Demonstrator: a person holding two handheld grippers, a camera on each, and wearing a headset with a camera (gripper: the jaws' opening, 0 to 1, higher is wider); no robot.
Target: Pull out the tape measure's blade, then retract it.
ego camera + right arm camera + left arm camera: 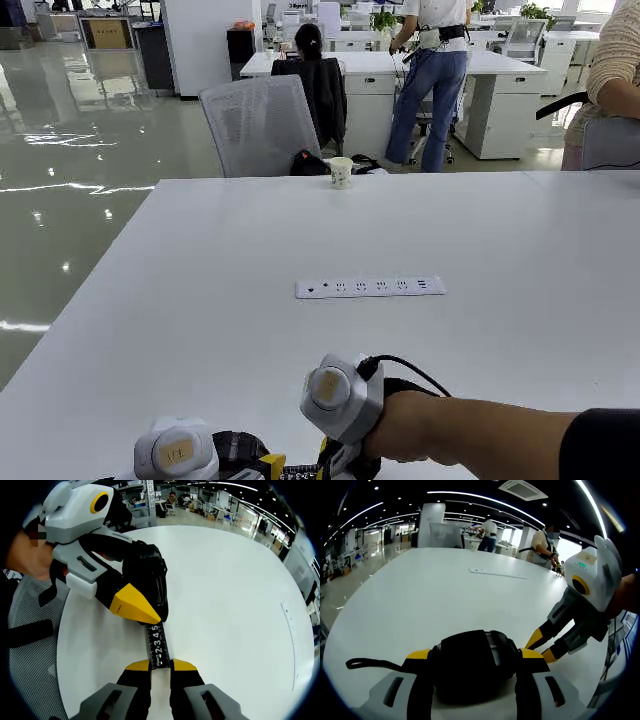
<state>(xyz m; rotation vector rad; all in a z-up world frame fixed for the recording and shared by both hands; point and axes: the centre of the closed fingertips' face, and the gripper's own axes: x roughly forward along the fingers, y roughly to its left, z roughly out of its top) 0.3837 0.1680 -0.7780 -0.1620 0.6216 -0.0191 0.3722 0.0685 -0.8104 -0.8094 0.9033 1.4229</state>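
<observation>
- Tape measure (147,575) risk first: its blade (156,645) is out only a short way. My right gripper (161,666) has its jaws nearly closed on the blade's tip. If that pinch is shallow, I expect the spring to snatch the blade back once I pull.
- My left gripper (475,656) is clamped around the black case, one jaw on either flank. I judge the rounded case could twist or slip out under tension.
- A slanted pull could kink the blade.
- The blade runs straight from the case's mouth to the right jaws. All of it is well on my side of the power strip (370,287) on the white table (300,230).
</observation>
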